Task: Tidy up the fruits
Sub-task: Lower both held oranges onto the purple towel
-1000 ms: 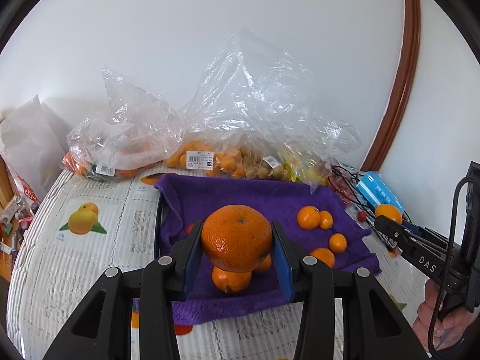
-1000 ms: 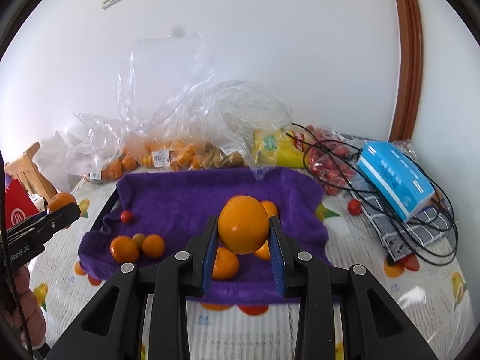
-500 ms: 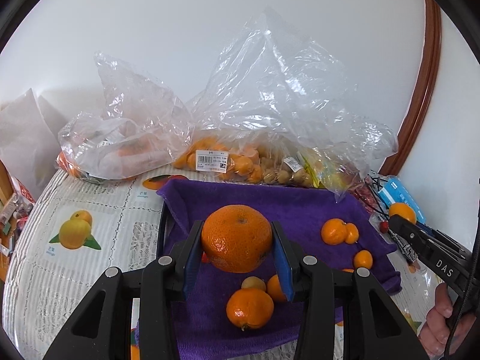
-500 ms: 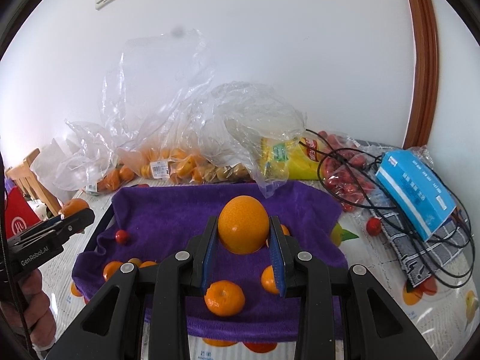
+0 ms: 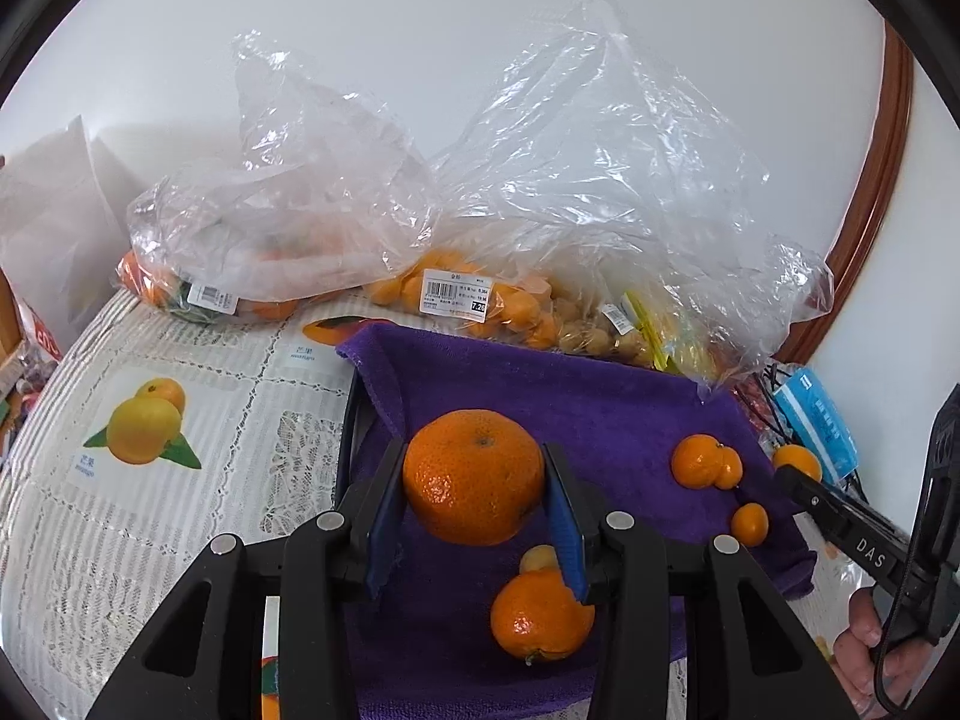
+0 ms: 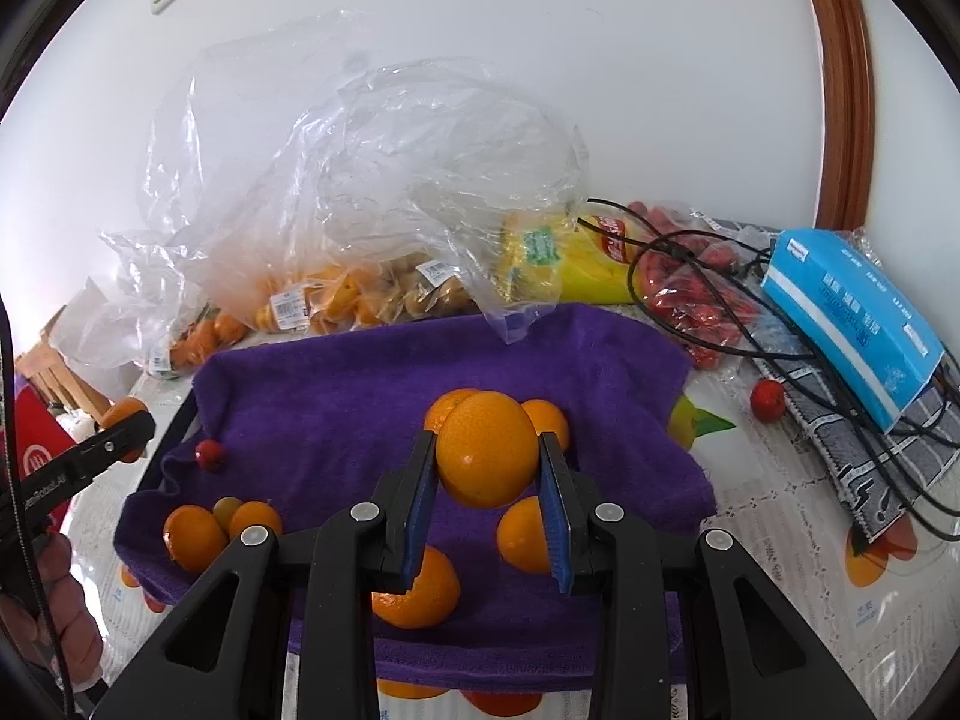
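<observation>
My left fingers [image 5: 474,510] clamp a mandarin [image 5: 473,476]; my right fingers [image 6: 487,498] clamp an orange [image 6: 487,457]. Both fruits hang above the purple towel [image 6: 336,384], which lies straight below and ahead, loose mandarins [image 5: 705,461] scattered right of my left fingers.

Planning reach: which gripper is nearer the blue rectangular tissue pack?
Right. The right gripper is at the purple cloth's edge on the blue pack's side; the left gripper is at the opposite edge.
</observation>
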Demonstrator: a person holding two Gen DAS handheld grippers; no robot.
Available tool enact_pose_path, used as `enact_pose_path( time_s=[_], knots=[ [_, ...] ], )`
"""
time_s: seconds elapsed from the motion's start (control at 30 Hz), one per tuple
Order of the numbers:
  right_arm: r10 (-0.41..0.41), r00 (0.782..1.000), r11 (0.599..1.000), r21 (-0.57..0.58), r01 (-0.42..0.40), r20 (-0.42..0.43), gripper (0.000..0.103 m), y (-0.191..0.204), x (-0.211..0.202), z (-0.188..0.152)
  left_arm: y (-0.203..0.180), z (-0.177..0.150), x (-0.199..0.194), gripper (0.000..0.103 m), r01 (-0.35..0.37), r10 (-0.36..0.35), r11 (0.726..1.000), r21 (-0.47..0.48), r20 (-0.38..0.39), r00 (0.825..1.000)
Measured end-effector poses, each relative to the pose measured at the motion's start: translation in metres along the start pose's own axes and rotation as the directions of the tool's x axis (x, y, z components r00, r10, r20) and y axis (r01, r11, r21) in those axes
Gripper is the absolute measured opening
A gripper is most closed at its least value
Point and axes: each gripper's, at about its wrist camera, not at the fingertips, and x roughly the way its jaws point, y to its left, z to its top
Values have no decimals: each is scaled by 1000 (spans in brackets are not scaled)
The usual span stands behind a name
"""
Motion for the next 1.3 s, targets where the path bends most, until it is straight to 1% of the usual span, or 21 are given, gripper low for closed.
enact_pose_path(
  time_s=[0.1,0.23,0.4,0.63,0.9,1.03,1.17,1.3],
  knots=[
    [18,1000,1000,-24,-19,-19,32,6,4,-3,1,-1,2,41,18,-18,1000,-13,-7,1000],
    [-12,999,998,-69,9,-39,32,14,13,-9,-3,-4,3,41,42,-43,999,-17,-13,999],
    [2,999,998,-56,-5,-54,32,14,19,-12,-13,-10,6,41,45,-45,999,2,-8,999],
    [-7,996,997,-78,0,-93,32,18,29,-18,-21,-18,15,41,50,-49,998,25,-43,998],
    [-18,996,995,-101,9,-88,33,21,28,-21,-28,-26,21,41,59,-55,997,54,-73,996],
    [-24,997,994,-104,16,-74,33,21,24,-19,-30,-28,23,41,46,-41,997,66,-73,996],
    [-34,997,994,-110,27,-64,33,21,22,-17,-28,-29,24,41,46,-42,997,57,-81,996],
    [-35,997,994,-110,28,-62,34,20,20,-17,-28,-28,22,41,46,-42,997,57,-69,997]
  ],
)
